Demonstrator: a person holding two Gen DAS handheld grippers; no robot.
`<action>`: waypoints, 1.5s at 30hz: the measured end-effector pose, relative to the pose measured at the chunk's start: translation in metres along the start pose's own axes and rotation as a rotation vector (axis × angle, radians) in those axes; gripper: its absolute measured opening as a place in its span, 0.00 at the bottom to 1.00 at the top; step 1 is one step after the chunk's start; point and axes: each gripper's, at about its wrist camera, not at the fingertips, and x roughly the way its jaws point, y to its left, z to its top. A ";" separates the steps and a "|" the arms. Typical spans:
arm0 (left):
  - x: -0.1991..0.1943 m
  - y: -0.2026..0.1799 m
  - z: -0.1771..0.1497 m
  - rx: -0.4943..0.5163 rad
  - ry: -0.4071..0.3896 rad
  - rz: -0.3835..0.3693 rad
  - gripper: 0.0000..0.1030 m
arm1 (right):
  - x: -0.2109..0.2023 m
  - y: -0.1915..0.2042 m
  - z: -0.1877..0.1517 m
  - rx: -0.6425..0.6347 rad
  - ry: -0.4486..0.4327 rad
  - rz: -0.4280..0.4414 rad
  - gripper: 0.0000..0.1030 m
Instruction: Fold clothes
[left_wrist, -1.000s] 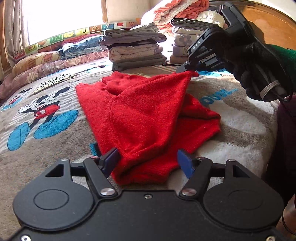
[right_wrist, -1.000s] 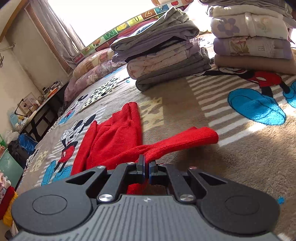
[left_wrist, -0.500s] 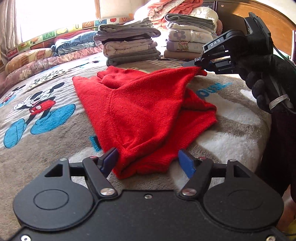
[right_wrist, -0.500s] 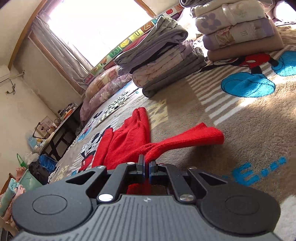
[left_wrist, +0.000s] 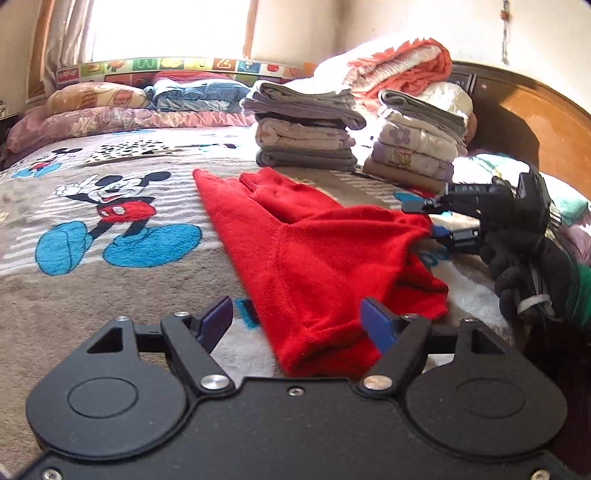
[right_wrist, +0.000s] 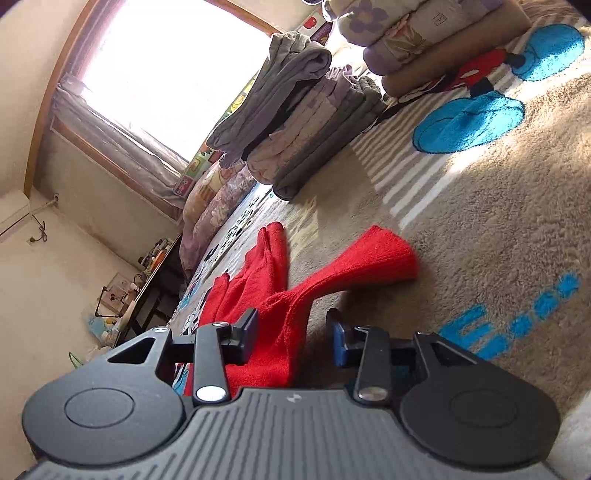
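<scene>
A bed covered by a plush grey cartoon-mouse blanket (left_wrist: 110, 280) fills both views. At its far side stand two neat stacks of folded clothes (left_wrist: 306, 129), in grey, lilac and cream, soft and squared off; this part of the folding looks finished. In the middle lies a red knitted sweater (left_wrist: 314, 258), fuzzy and thick, partly doubled over itself but rumpled, with one sleeve (right_wrist: 373, 258) stretched out flat across the blanket and ribbed at the cuff. It appears only partway folded: the sleeve lies outside the bundle and the edges are uneven. The left gripper (left_wrist: 295, 321) hovers at the sweater's near hem, its blue-padded jaws spread wide around nothing. The right gripper (right_wrist: 291, 332), held by a gloved hand (left_wrist: 524, 273), has its jaws parted at the sleeve's base, the knit lying loose between them.
</scene>
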 end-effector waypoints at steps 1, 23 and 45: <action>-0.001 0.008 0.003 -0.042 -0.022 0.027 0.58 | 0.001 -0.001 0.000 0.003 0.000 0.002 0.40; 0.045 -0.024 0.026 0.091 0.048 0.044 0.26 | 0.003 -0.006 0.013 0.116 -0.002 0.022 0.32; 0.159 0.028 0.096 -0.011 0.041 0.076 0.26 | 0.043 0.010 0.037 -0.072 0.070 0.061 0.13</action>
